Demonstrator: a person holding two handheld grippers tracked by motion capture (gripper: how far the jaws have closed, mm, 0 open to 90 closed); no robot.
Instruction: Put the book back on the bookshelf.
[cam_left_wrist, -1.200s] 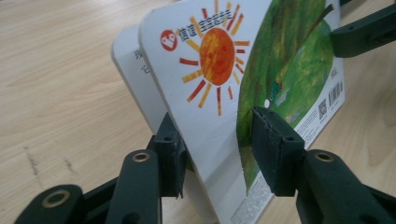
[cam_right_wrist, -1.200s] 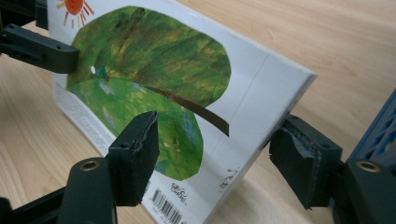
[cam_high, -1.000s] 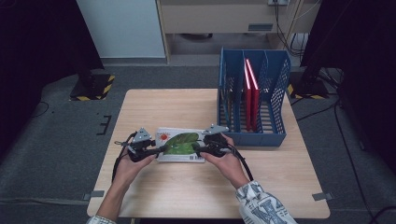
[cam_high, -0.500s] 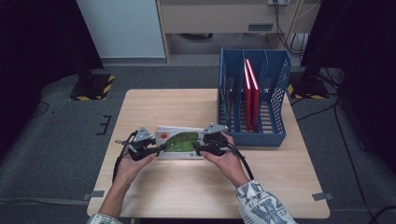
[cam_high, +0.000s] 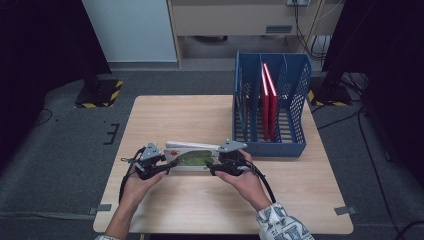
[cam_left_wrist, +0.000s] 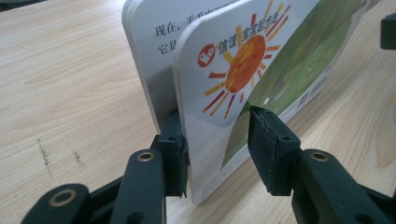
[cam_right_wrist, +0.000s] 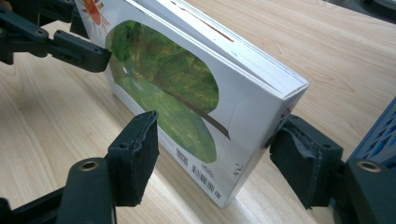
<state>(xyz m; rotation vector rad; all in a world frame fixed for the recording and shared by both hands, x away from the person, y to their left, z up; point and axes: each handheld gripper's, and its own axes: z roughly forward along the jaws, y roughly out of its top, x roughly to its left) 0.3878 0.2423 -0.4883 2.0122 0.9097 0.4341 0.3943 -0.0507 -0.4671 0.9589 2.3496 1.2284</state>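
A board book (cam_high: 192, 156) with a green leaf and an orange sun on its white cover stands on its long edge on the wooden table (cam_high: 175, 115), tilted back. My left gripper (cam_high: 167, 167) is at its left end. In the left gripper view the front cover (cam_left_wrist: 261, 60) sits between the jaws of this gripper (cam_left_wrist: 217, 140), which is open, and the page block lies behind the left jaw. My right gripper (cam_high: 214, 167) is at the spine end. Its jaws (cam_right_wrist: 215, 154) straddle the book (cam_right_wrist: 177, 79) wide open; the right pad touches the back near the spine.
A blue mesh file rack (cam_high: 270, 145) stands on the table just right of my right hand, with red books (cam_high: 267, 100) upright in it. Bare tabletop lies in front of the hands and to the far left. The left gripper (cam_right_wrist: 70, 44) shows in the right gripper view.
The book has tipped up from lying nearly flat to standing on its long edge. Both grippers stay at its two ends.
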